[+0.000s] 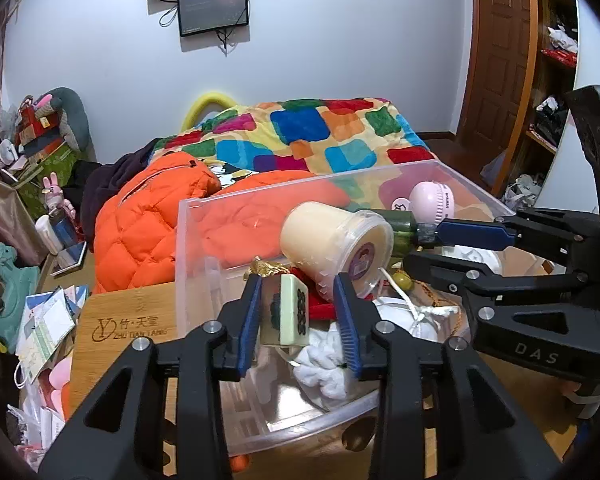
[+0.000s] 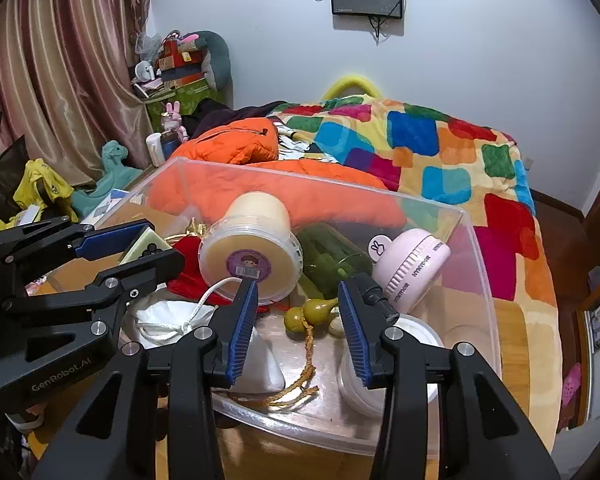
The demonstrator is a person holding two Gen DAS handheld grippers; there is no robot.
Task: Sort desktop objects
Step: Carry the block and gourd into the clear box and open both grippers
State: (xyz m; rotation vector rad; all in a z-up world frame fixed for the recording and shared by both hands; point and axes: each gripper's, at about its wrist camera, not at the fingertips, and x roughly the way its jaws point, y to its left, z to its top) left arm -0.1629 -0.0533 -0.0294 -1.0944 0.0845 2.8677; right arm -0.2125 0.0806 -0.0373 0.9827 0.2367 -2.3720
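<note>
In the left wrist view, the left gripper points forward and down over the near edge of a clear plastic box. Its blue fingers stand narrowly apart, and a mahjong tile sits between them. The tile stands upright on its short end, with its long axis vertical and its patterned face toward the right finger. There is a gap on the right side, and I cannot tell if the left finger touches the tile. The right gripper enters from the right, nearly level, its tips at the black cap of a green bottle.

In the right wrist view, the right gripper tilts down into the same box, which rests on the wooden counter. The jaws stand narrowly apart with nothing pressed between them. The green bottle lies on its side, its long axis running from the far left toward the right finger. A cream tub lies tipped over, with its lid facing the camera. The left gripper comes from the left with the tile between its fingers.
</note>
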